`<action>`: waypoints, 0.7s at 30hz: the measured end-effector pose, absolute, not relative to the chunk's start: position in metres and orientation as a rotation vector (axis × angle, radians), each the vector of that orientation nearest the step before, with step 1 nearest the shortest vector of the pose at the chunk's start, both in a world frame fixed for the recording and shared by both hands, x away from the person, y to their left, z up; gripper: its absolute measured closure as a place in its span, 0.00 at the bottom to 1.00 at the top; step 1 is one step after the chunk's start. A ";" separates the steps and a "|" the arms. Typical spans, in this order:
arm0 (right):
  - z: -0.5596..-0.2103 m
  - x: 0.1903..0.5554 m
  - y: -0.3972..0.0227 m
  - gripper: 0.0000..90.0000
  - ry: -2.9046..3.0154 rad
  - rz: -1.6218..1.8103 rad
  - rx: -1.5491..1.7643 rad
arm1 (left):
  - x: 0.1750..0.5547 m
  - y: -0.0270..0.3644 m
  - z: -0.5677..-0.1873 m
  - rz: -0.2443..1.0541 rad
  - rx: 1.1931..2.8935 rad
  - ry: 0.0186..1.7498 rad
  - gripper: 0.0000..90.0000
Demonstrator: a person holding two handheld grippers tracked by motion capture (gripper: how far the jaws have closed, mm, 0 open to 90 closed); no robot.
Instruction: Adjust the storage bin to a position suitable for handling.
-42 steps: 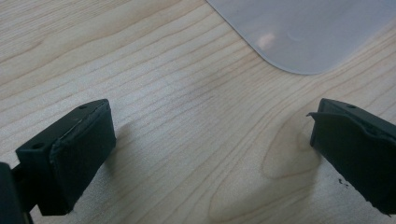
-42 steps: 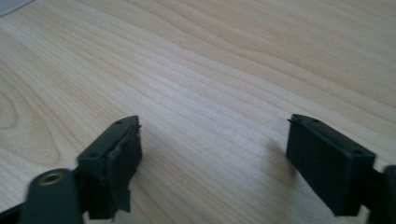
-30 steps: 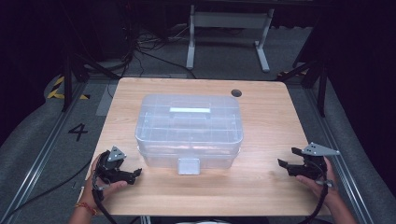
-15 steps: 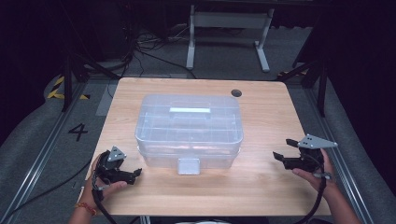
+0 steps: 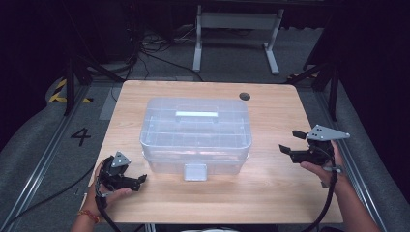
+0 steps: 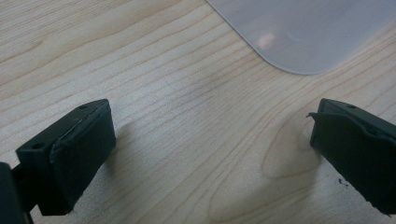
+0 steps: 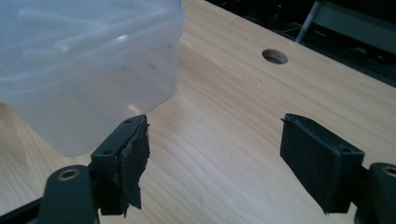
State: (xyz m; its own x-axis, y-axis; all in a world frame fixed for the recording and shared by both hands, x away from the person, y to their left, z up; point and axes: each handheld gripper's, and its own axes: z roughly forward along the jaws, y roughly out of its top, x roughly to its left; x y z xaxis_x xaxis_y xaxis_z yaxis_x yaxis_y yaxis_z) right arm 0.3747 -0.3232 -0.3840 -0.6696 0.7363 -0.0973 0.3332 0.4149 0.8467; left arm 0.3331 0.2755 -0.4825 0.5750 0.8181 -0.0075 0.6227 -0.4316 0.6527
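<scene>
dark floor and cables ring your worktop (image 5: 270,203), with the clear box (image 5: 196,133) at its middle, lid on and latch facing you. your right gripper (image 5: 293,143) has lifted and moved in toward the box's right side since a second ago, fingers spread, holding nothing. your left gripper (image 5: 138,181) stays low by the near-left corner, fingers also spread. likely you're about to reach for the box.

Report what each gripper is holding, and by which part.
Nothing is held. The left gripper and the right gripper are both open over bare table, apart from the clear plastic box.
</scene>
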 end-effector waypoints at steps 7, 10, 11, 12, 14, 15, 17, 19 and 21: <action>-0.367 0.384 -0.311 0.28 2.206 1.222 0.873 | 0.333 0.275 -0.482 0.416 2.195 1.144 0.01; -0.360 0.387 -0.302 0.28 2.210 1.238 0.837 | 0.333 0.275 -0.482 0.416 2.195 1.144 0.01; -0.355 0.388 -0.296 0.29 2.215 1.242 0.816 | 0.333 0.275 -0.482 0.415 2.195 1.144 0.01; -0.355 0.388 -0.296 0.29 2.215 1.242 0.816 | 0.333 0.275 -0.482 0.415 2.195 1.144 0.01; -0.349 0.389 -0.288 0.29 2.222 1.248 0.796 | 0.333 0.276 -0.482 0.416 2.196 1.144 0.01; -0.347 0.391 -0.284 0.29 2.220 1.253 0.774 | 0.333 0.276 -0.482 0.416 2.196 1.144 0.01; -0.342 0.392 -0.279 0.29 2.223 1.262 0.755 | 0.333 0.276 -0.482 0.416 2.195 1.144 0.01; -0.338 0.394 -0.272 0.29 2.222 1.269 0.740 | 0.333 0.276 -0.482 0.416 2.196 1.144 0.01; -0.334 0.396 -0.265 0.29 2.230 1.285 0.729 | 0.333 0.276 -0.482 0.417 2.197 1.143 0.01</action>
